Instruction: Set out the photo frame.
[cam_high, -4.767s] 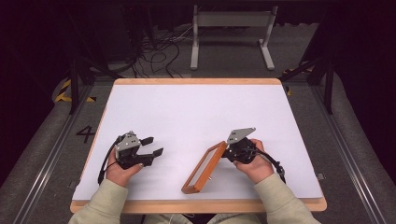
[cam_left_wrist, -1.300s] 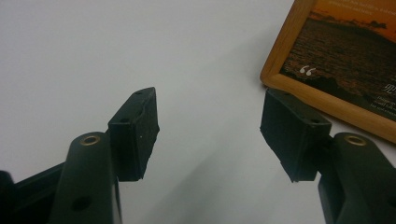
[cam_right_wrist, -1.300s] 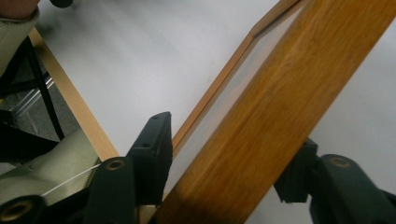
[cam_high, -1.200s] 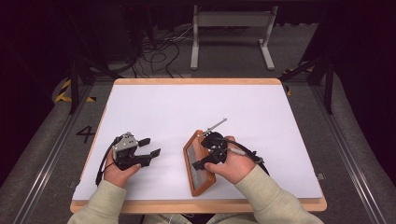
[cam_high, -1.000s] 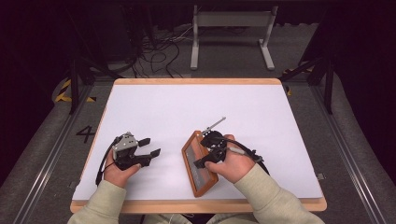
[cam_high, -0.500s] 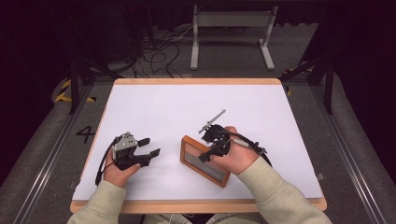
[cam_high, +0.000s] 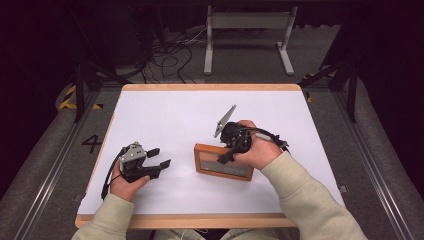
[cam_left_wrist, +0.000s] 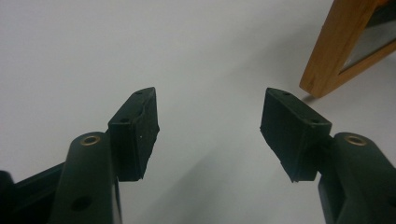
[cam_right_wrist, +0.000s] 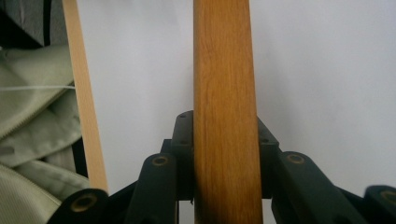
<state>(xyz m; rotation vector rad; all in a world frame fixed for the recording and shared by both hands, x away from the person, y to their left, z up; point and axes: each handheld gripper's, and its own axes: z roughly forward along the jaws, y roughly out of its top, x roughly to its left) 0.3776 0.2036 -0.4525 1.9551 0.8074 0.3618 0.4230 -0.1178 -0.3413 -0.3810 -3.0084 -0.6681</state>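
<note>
Work in hand: we were handling a wooden picture frame (cam_high: 223, 162) on the white table (cam_high: 170, 115), with the right gripper (cam_high: 227, 155) doing the holding.
Right gripper: in the right gripper view its jaws were clenched on the wooden rail of the frame (cam_right_wrist: 225, 107), one jaw pressed to each side of the rail.
Left gripper: the left gripper (cam_high: 159, 159) rested near the front left of the table, jaws spread wide with nothing between them; in its own view only bare table lay between the pads (cam_left_wrist: 135, 133).
Frame: it lay low near the middle front of the table, long side across, a corner of it showing ahead in the left gripper view (cam_left_wrist: 348, 44). We could not tell whether it lay flat or was tipped up.
Progress: we judged the grasp made and the frame in mid-handling; setting it down and releasing was left.
</note>
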